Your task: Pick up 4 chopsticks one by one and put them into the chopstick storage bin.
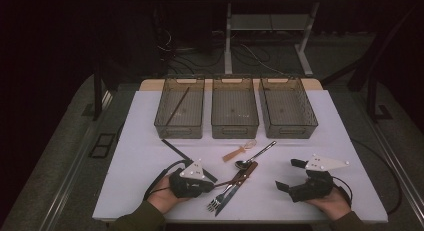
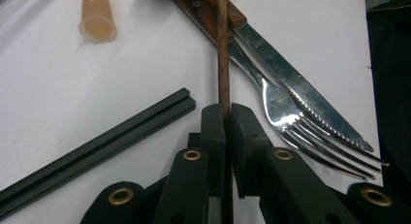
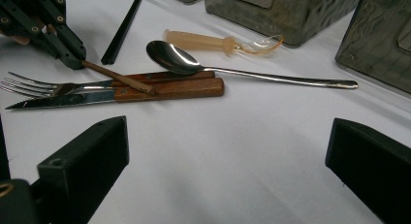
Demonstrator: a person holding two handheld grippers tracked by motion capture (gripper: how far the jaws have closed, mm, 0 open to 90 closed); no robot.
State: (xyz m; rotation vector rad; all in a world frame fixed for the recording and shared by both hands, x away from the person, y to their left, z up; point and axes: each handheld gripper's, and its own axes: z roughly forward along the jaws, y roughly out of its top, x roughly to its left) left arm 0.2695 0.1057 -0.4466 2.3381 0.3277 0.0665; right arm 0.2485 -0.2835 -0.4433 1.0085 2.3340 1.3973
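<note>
Centrally on the white table [image 1: 150, 191], near its front edge, the left gripper [image 2: 227, 112] has its two black jaws pressed tight on a thin brown wooden chopstick [image 2: 222, 54]. That chopstick is slim, round and dark brown; it runs straight out from the jaws and lies across the wooden handles of a fork [image 2: 291, 122] and a serrated table knife [image 2: 300, 88], which rest side by side, just right of the left gripper. No earlier frame is given, so only the firm pinch on the stick can be told.

Beyond them lie a metal spoon [image 3: 194, 64] and a pale translucent plastic whisk [image 3: 213, 42]. A pair of black chopsticks [image 2: 97, 146] lies to the left of the held stick.

Over at the right, the right gripper [image 1: 295, 173] rests in the person's hand with its jaws spread wide and nothing between them.

At the far side stand three smoky, see-through plastic bins in a row. One brown chopstick [image 1: 177, 106] lies slanted in the left bin [image 1: 165, 126]; the middle bin [image 1: 235, 128] and right bin [image 1: 290, 128] show bare floors.
</note>
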